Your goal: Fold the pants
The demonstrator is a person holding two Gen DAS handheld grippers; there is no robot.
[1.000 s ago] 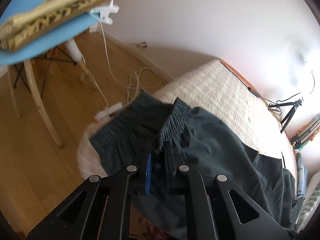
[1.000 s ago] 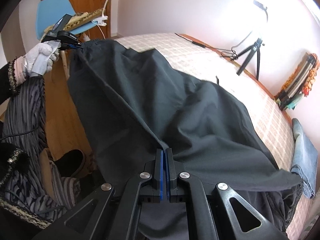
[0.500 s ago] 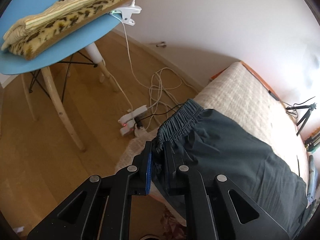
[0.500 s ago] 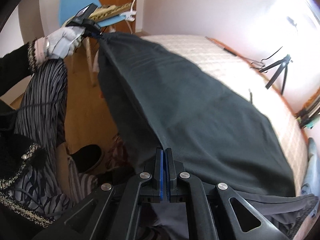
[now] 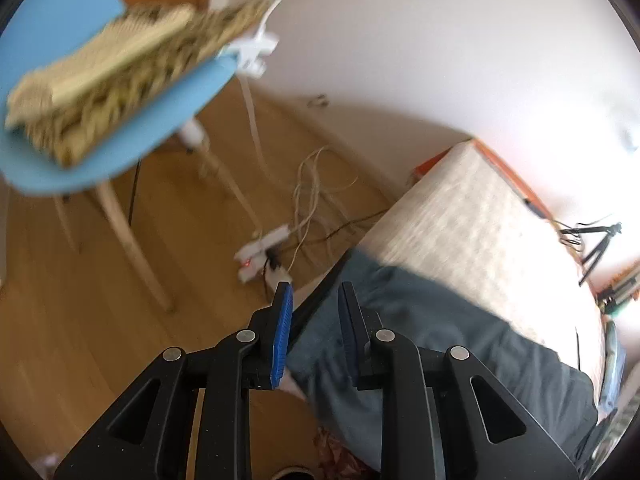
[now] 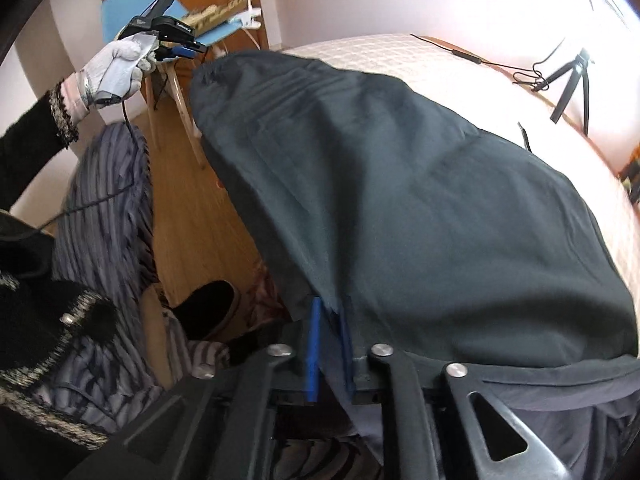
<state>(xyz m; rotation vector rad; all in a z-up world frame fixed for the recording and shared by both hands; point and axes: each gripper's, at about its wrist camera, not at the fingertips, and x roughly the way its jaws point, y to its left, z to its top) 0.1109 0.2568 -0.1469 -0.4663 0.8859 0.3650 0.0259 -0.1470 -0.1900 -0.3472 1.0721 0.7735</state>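
Note:
Dark grey pants (image 5: 440,340) lie spread over the near edge of the bed (image 5: 472,208). My left gripper (image 5: 314,308) hovers above the waist end with its jaws opening and nothing pinched; the fabric edge shows below the gap. From the right wrist view, the left gripper (image 6: 188,46) sits in a gloved hand, apart from the corner of the pants (image 6: 400,200). At the near hem, my right gripper (image 6: 330,320) has its jaws opening, and a loose fold of fabric hangs between the fingers.
A blue chair (image 5: 120,140) with a folded leopard blanket (image 5: 120,68) stands on the wooden floor to the left. A power strip (image 5: 264,248) and cables lie by the bed. A tripod (image 6: 568,80) stands on the far side. The person's striped leg (image 6: 108,200) and shoe (image 6: 208,308) are beside the bed.
The left gripper let go of the waistband, which dropped onto the bed edge, and drew up and away. The right gripper's jaws parted, and the pants settled flatter on the bed.

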